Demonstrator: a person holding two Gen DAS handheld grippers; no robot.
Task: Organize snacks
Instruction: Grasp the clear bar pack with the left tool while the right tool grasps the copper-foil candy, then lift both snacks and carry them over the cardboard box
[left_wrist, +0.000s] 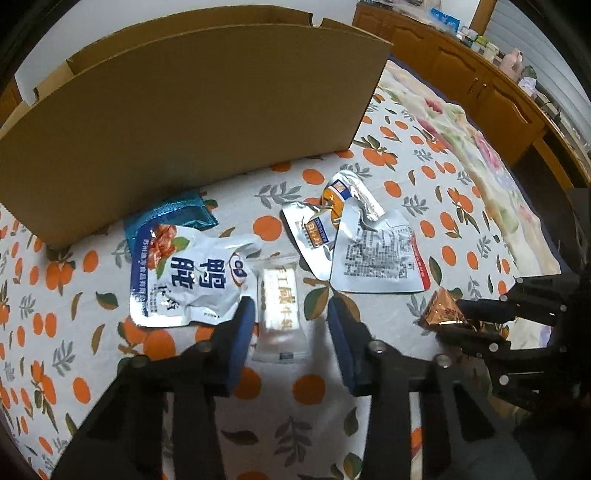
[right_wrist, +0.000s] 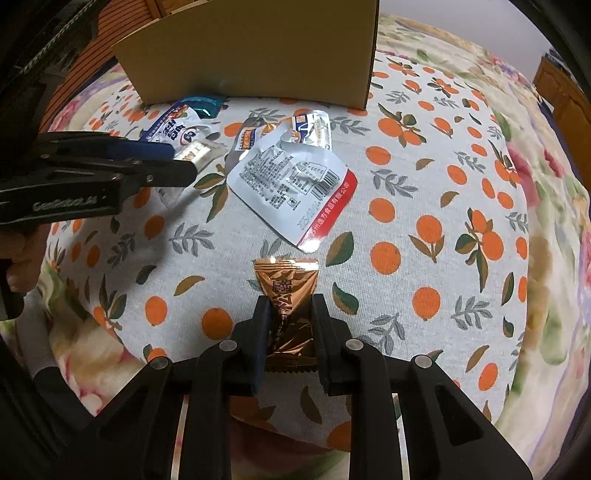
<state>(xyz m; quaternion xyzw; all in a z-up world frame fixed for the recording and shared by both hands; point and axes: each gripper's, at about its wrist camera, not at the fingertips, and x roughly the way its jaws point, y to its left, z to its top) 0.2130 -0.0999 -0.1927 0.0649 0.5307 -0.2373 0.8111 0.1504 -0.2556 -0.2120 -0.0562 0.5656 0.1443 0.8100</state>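
An orange-print cloth (right_wrist: 424, 192) covered the surface, with a cardboard box (left_wrist: 192, 122) standing at its far side; I couldn't see inside it. My left gripper (left_wrist: 291, 314) stood part open around a clear candy packet (left_wrist: 279, 314) lying flat, its pads not pressing it. My right gripper (right_wrist: 290, 314) was closed on a bronze wrapper (right_wrist: 286, 291). Silver pouches (right_wrist: 291, 173) lay between them and the box.
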